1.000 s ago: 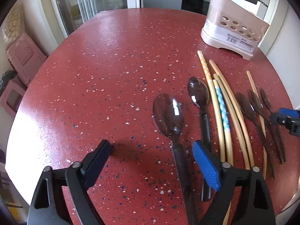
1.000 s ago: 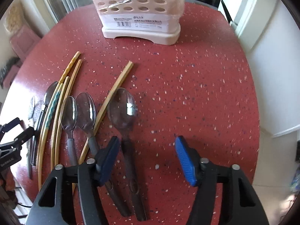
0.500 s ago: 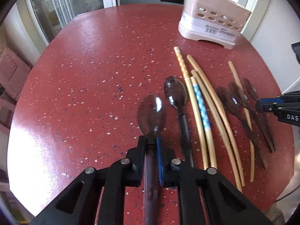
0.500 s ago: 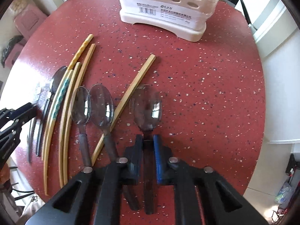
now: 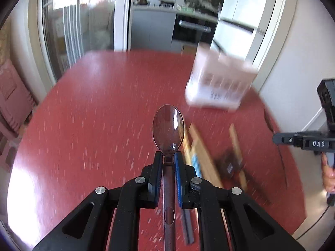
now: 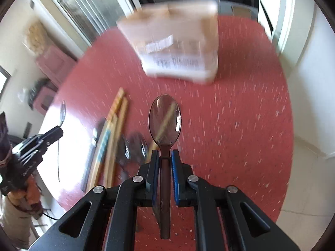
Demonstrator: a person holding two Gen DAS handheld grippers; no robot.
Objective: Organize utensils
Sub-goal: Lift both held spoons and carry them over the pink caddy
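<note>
Left tongs [image 5: 168,156] clenched on smoky spoon [image 5: 168,127], right tongs [image 6: 165,154] clenched on clear-brown spoon [image 6: 164,120]

glossy translucent plastic spoon [image 5: 168,125] (smoky), speckled tabletop [image 5: 104,115]

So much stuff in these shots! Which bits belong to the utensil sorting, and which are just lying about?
Part of the job:
- left tongs, clamped on a brown spoon
- right tongs, clamped on another spoon
- chopsticks and spoons on the red table
- pale utensil holder

Just lying about:
- pink stool
- oven
</note>
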